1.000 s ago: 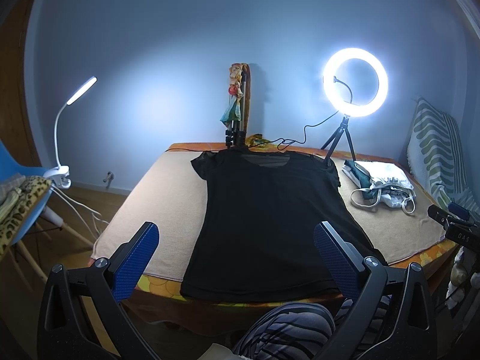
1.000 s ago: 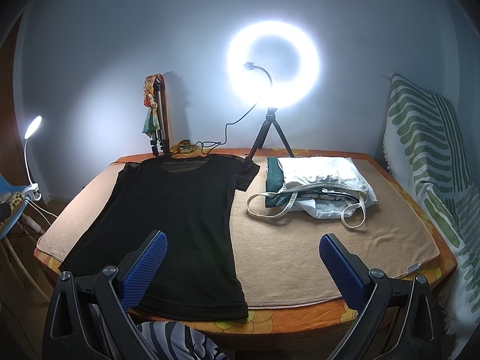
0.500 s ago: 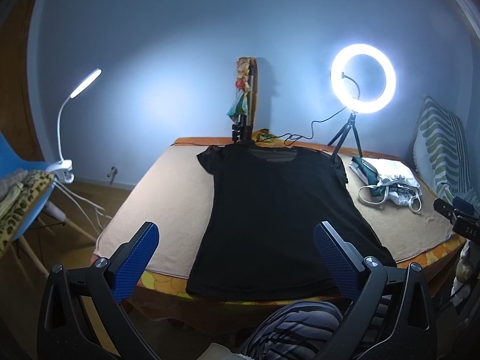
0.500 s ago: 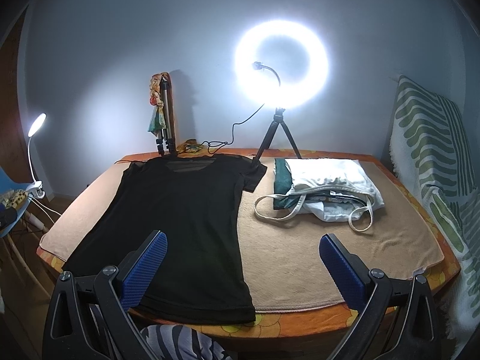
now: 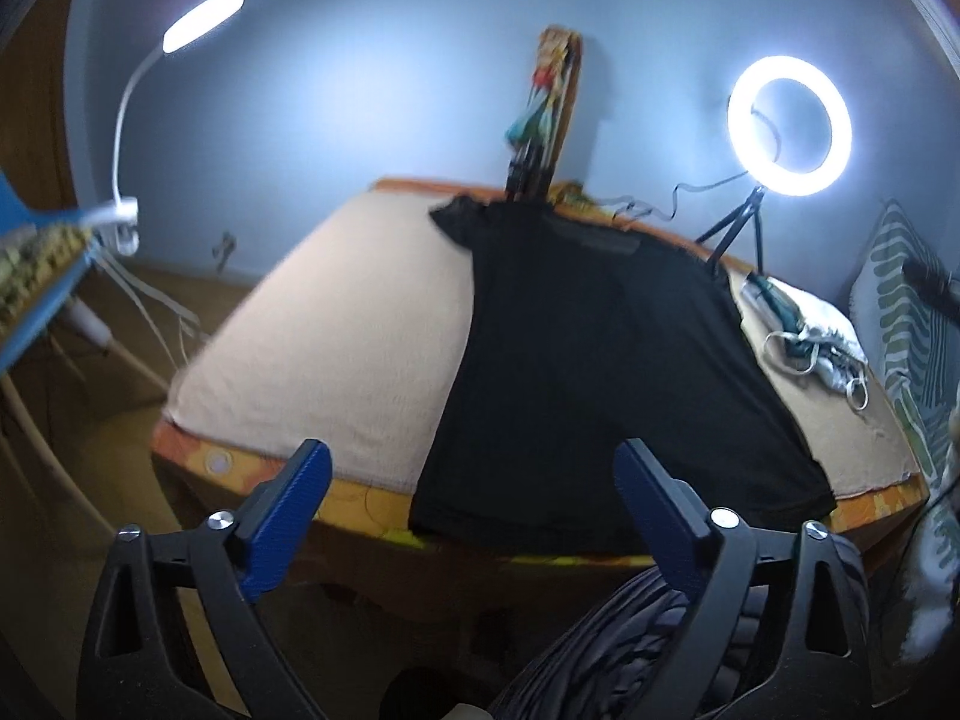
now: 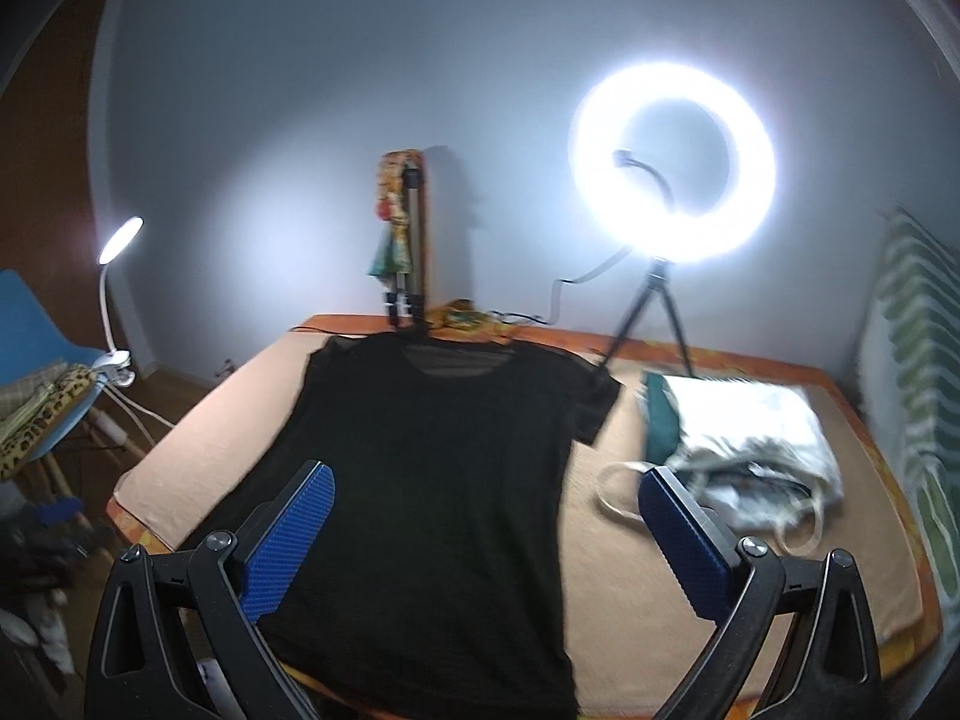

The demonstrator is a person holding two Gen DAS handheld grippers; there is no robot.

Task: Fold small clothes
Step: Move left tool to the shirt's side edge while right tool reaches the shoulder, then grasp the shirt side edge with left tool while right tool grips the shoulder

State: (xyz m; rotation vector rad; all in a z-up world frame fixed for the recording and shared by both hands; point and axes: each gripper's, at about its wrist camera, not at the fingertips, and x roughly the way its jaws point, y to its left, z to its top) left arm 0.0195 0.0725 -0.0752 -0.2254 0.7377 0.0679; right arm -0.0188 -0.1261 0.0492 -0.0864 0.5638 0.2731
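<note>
I see a pale blue wall [image 6: 300, 120], a lit ring light [image 6: 672, 162] on its tripod, a white clip lamp [image 6: 120, 234] (also lit) by a blue chair [image 6: 36, 336], and wooden floor [image 5: 120, 300].

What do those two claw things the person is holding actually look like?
Both look alike. The left claw and the right claw each have two black plastic arms with triangular cut-outs and silver screw heads at the joints. Each arm ends in a flat finger faced with a textured blue pad. No cables show on them. Below the left claw lies dark striped fabric, probably the person's clothing.

Glowing ring light [image 6: 672, 165], desk lamp [image 6: 120, 238], possibly striped cushion [image 5: 912, 324]
</note>
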